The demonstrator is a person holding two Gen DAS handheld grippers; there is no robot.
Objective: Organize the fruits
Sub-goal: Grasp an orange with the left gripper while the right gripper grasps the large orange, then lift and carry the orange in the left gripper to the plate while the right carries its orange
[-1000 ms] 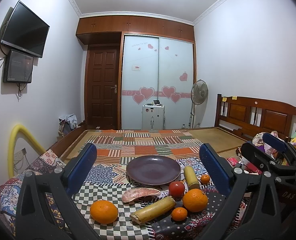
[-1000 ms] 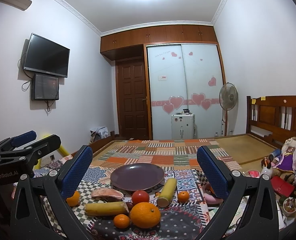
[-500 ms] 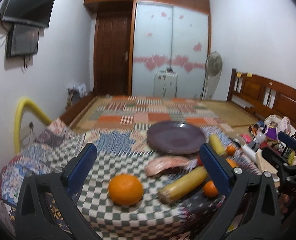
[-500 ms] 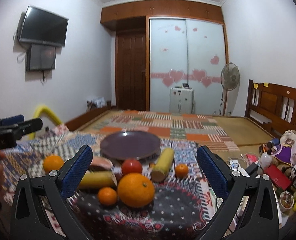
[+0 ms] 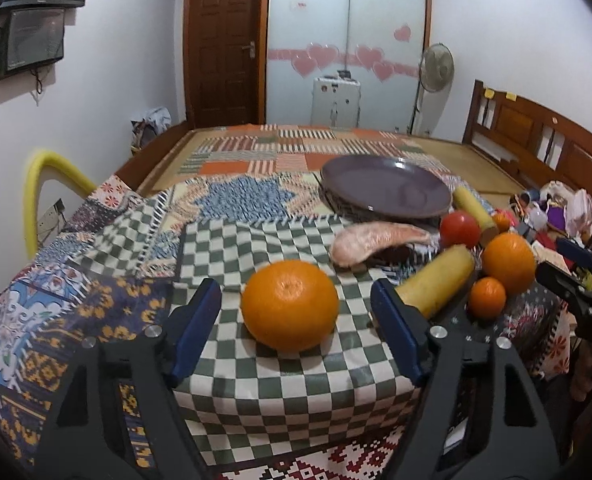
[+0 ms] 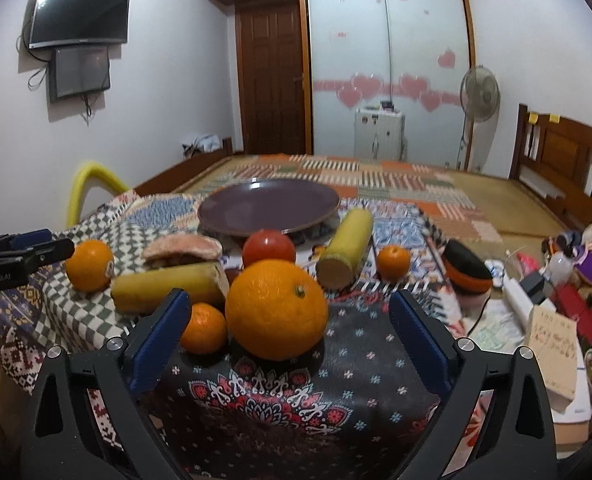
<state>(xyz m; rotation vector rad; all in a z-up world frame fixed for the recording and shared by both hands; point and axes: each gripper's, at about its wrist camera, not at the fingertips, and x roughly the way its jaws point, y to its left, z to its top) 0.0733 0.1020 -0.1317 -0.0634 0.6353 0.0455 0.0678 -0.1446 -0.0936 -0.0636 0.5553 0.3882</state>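
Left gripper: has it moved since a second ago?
Yes. The left gripper has dropped and closed in on the large orange, which now sits between its open fingers; the purple plate appears nearer.

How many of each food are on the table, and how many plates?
Big oranges: 2, one between the right hand-held gripper's fingers, one at the left
Small oranges: 2
Yellow cut stalks: 2
Tomato: 1
Pink piece: 1
Purple plate: 1, nothing on it
Total: 9
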